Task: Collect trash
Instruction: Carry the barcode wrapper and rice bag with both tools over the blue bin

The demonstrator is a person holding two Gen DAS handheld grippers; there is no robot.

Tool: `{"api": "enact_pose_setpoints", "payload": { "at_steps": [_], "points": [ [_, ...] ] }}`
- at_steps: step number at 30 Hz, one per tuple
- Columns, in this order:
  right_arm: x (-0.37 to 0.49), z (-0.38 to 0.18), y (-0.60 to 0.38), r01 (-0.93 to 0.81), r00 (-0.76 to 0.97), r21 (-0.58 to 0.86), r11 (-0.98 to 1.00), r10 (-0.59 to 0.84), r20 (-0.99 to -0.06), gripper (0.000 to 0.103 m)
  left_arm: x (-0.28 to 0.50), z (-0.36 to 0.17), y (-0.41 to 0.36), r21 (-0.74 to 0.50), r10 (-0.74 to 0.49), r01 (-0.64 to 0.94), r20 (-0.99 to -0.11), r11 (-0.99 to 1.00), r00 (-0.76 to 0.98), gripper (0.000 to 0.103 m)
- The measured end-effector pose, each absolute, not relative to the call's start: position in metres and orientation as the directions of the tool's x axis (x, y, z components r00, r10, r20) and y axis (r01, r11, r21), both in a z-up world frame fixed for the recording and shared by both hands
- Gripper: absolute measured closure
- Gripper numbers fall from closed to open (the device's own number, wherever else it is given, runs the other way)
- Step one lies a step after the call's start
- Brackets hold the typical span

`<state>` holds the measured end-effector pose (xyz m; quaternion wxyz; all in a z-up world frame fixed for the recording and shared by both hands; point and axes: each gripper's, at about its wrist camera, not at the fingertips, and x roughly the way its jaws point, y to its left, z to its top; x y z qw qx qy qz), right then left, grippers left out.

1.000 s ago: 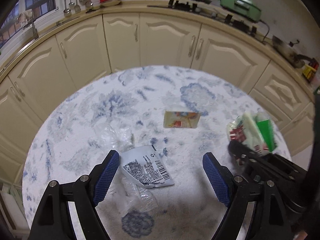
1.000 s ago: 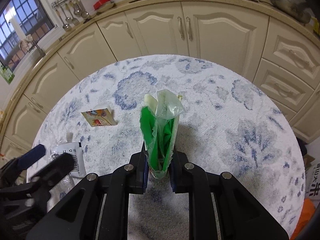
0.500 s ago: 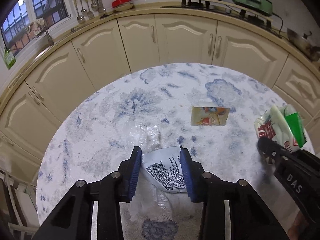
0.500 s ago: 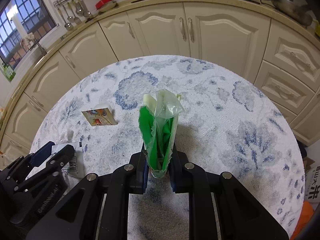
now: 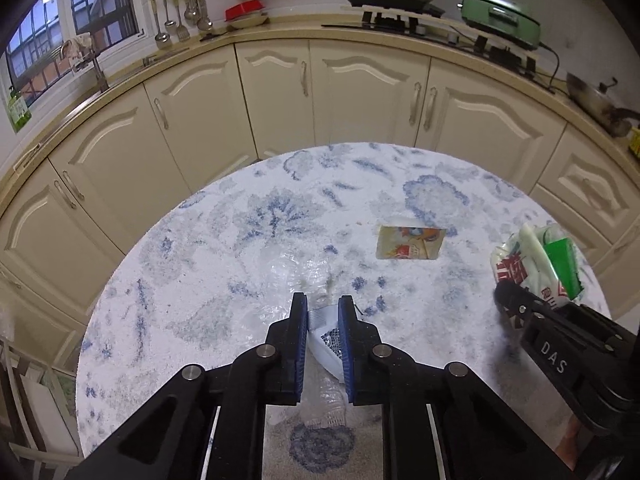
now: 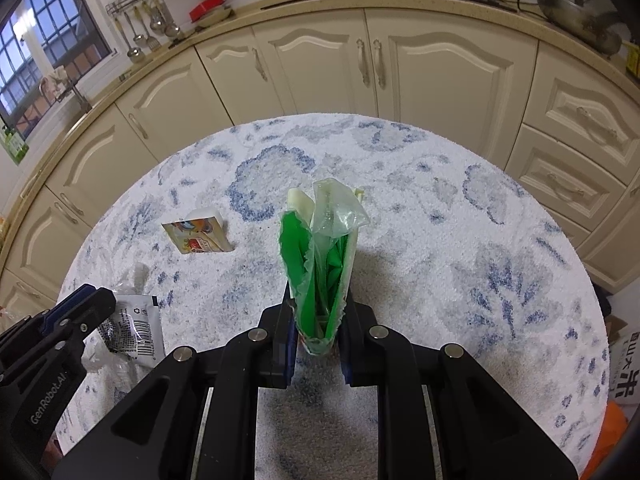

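Observation:
My left gripper has its blue pads closing tight on a white packet with a barcode, pinching it narrow over the round table. Crumpled clear plastic lies under and ahead of the packet. In the right wrist view the same packet shows beside the left gripper. My right gripper is shut on a green and clear plastic bag that stands upright between its fingers; this bag also shows at the right of the left wrist view. A colourful flat sachet lies on the table between the two grippers.
The table carries a white cloth with blue flowers. Cream kitchen cabinets curve behind it, with a hob, a green cooker and hanging utensils on the counter. An orange item and a box sit on the floor at the right.
The left gripper's jaws have gone from wide apart to pinched on the white packet, folding it narrow. The right gripper and its green bag have stayed put.

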<state>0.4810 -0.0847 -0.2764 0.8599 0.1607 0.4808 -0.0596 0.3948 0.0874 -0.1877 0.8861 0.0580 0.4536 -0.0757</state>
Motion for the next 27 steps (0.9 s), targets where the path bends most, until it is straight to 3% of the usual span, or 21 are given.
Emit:
{"api": "enact_pose_setpoints", "payload": {
  "at_steps": [10,20,22,24,25,27],
  "points": [
    [0.479,-0.278,-0.091,0.267,0.541,0.269,0.925,0.087,-0.836,0.087,0.34,-0.163,0.129,-0.085,-0.175,0.185,-0.815,0.979,0.553,0.101],
    [0.455,-0.275,-0.09,0.295,0.526,0.305,0.905,0.112,-0.843,0.087,0.279,-0.138,0.151,-0.065,-0.172,0.195,-0.783,0.979,0.597,0.101],
    [0.447,-0.273,-0.088,0.293,0.526,0.314,0.903,0.122,-0.841,0.087,0.279,-0.145,0.149,-0.045,-0.157,0.202,-0.795,0.978,0.585,0.084],
    [0.438,-0.271,-0.088,0.3,0.528,0.311,0.902,0.115,-0.842,0.087,0.288,-0.157,0.147,-0.011,-0.111,0.175,-0.814,0.985,0.57,0.034],
    [0.434,-0.269,-0.088,0.301,0.531,0.315,0.9,0.116,-0.84,0.087,0.294,-0.163,0.147,-0.008,-0.092,0.148,-0.819,0.989,0.567,0.027],
    [0.428,-0.266,-0.088,0.299,0.537,0.322,0.898,0.12,-0.835,0.086,0.303,-0.174,0.145,-0.016,-0.089,0.136,-0.831,0.991,0.549,0.03]
  ]
}}
